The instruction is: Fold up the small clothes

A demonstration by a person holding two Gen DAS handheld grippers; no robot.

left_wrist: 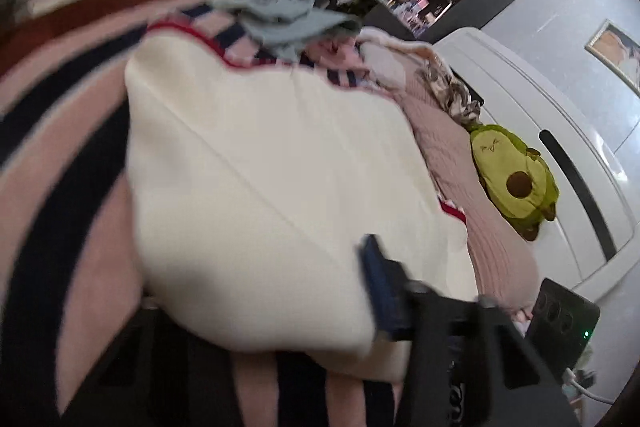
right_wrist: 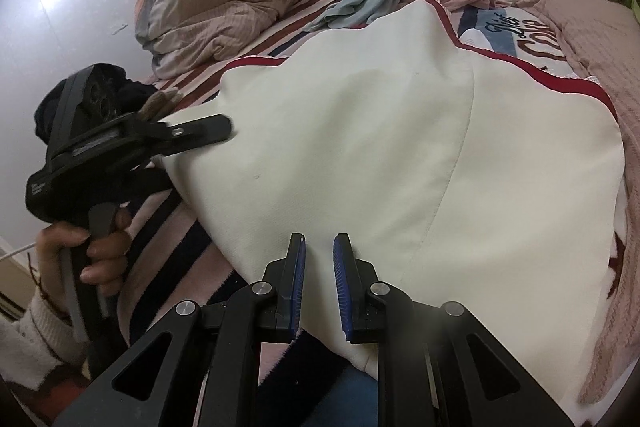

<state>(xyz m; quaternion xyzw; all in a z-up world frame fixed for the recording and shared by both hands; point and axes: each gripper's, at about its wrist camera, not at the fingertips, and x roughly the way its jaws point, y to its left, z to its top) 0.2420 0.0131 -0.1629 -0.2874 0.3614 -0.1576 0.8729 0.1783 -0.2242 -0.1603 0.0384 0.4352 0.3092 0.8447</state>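
Lying across the striped bed (right_wrist: pixel 256 47), the cream garment (right_wrist: pixel 380 147) spreads toward its near edge. The left gripper (right_wrist: pixel 216 131) pinches the garment's left edge; the right gripper (right_wrist: pixel 319 283) clamps its near hem, fingers narrow.

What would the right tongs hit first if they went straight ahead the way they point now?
Most likely the cream garment itself: the right tongs point down onto its near edge, which lies between the fingers. Depth is unclear.

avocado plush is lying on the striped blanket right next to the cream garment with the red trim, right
Not quite. In the left wrist view the avocado plush lies on the pink ribbed cover by the white wall, apart from the cream garment with the red trim.
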